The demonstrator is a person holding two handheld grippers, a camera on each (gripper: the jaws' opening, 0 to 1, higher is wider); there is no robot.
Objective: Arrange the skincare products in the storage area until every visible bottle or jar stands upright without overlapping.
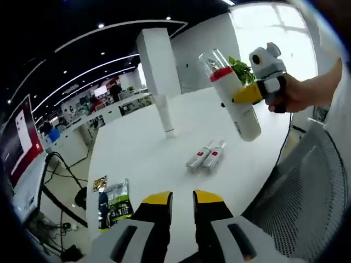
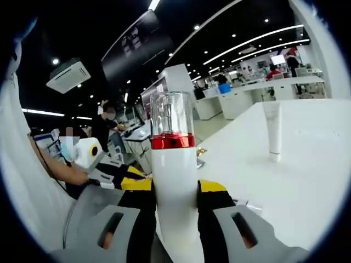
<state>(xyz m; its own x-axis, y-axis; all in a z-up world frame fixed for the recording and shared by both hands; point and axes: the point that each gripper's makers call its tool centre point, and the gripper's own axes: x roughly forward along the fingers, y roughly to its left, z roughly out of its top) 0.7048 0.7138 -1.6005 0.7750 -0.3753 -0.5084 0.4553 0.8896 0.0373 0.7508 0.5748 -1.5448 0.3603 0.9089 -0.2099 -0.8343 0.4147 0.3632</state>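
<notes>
A white bottle (image 2: 174,181) with a red band and a clear cap stands between my right gripper's (image 2: 174,193) yellow-tipped jaws, which are shut on its body. In the left gripper view the same bottle (image 1: 241,112) hangs tilted above the white table (image 1: 142,159), held by the right gripper (image 1: 241,97) in a person's hand. A white tube (image 1: 164,112) stands upright on its cap further back, also seen as the tube (image 2: 272,131). Two small silver-and-red tubes (image 1: 207,156) lie flat side by side. My left gripper (image 1: 182,200) is open over the near table, holding nothing.
Snack packets (image 1: 112,200) lie at the table's left edge. A grey mesh chair (image 1: 307,192) stands at the right of the table. The left gripper (image 2: 134,182) shows behind the bottle. Desks and people fill the office beyond.
</notes>
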